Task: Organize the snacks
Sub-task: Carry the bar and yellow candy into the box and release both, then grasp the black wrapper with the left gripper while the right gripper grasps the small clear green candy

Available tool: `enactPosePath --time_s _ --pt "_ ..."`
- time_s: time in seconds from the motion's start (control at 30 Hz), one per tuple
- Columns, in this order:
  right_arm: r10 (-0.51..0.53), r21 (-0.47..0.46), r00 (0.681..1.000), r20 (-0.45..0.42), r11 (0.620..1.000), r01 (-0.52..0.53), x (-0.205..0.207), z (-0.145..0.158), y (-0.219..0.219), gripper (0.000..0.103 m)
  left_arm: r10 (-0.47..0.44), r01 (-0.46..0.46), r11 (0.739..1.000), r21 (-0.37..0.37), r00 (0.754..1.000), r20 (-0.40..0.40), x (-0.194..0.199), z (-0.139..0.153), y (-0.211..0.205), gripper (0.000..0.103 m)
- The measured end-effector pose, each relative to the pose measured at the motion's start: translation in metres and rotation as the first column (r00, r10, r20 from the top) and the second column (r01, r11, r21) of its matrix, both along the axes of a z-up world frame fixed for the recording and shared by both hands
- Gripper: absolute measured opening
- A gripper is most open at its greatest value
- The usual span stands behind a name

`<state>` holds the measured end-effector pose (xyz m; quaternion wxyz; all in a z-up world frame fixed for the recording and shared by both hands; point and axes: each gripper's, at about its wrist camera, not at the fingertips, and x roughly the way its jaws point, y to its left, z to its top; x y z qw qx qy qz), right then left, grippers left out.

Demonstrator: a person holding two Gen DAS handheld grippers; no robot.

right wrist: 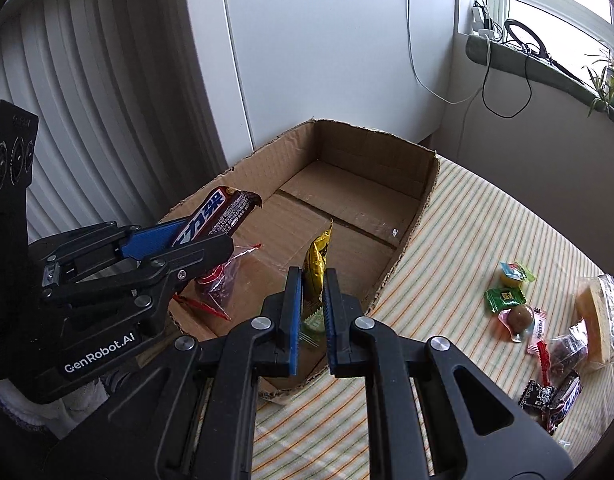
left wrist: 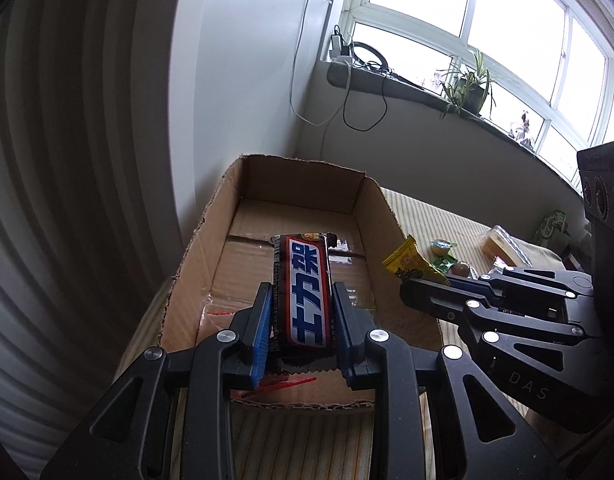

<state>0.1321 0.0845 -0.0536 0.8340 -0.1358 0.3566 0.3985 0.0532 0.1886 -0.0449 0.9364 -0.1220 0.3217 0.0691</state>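
The left gripper [left wrist: 303, 320] is clamping a chocolate bar [left wrist: 303, 292] between its blue pads, jaws closed onto the wrapper's long sides, and is holding it above the near end of the cardboard box [left wrist: 195, 240]. The right gripper [right wrist: 312, 308] is pinching a yellow snack packet [right wrist: 316, 268] upright between nearly closed jaws, over the box's near right corner; a green wrapper edge is showing below the packet, and whether it is a separate item cannot be told. Inside the box a clear bag with red trim [right wrist: 223, 284] is lying on the floor by the near wall, beneath the left gripper; the remaining box floor, taped along its centre seam, is showing bare cardboard through to the far wall. The box walls are standing open at the top with ragged cut edges. To the right of the box, on the striped cloth [right wrist: 447, 240], loose snacks are lying well apart from both grippers: a small jelly cup [right wrist: 512, 274], a green candy [right wrist: 505, 298], a round chocolate [right wrist: 521, 316], and a wrapped cake slice [right wrist: 597, 316].
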Motion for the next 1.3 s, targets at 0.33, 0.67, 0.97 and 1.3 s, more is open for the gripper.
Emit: enactPosePath --time_s 0.33,0.67,0.97,1.3 --pt "-0.006 0.017 1.0 0.017 1.0 0.005 -0.003 0.009 -0.009 0.023 0.02 -0.021 1.0 0.018 1.0 0.006 -0.002 0.005 0.002 0.027" --pt "-0.043 0.077 0.998 0.039 0.996 0.04 -0.021 0.029 -0.057 0.026 0.011 -0.013 0.999 0.048 0.999 0.032 -0.01 0.021 -0.015 0.027" --pt "-0.161 0.101 0.987 0.023 0.982 0.158 -0.023 0.028 -0.146 0.026 -0.046 0.042 0.997 0.066 0.998 0.053 -0.006 0.036 -0.052 0.027" --pt "-0.336 0.035 0.942 -0.015 0.941 0.336 -0.011 -0.004 -0.251 0.026 -0.174 0.174 0.984 0.03 0.984 0.021 0.019 0.024 -0.112 0.027"
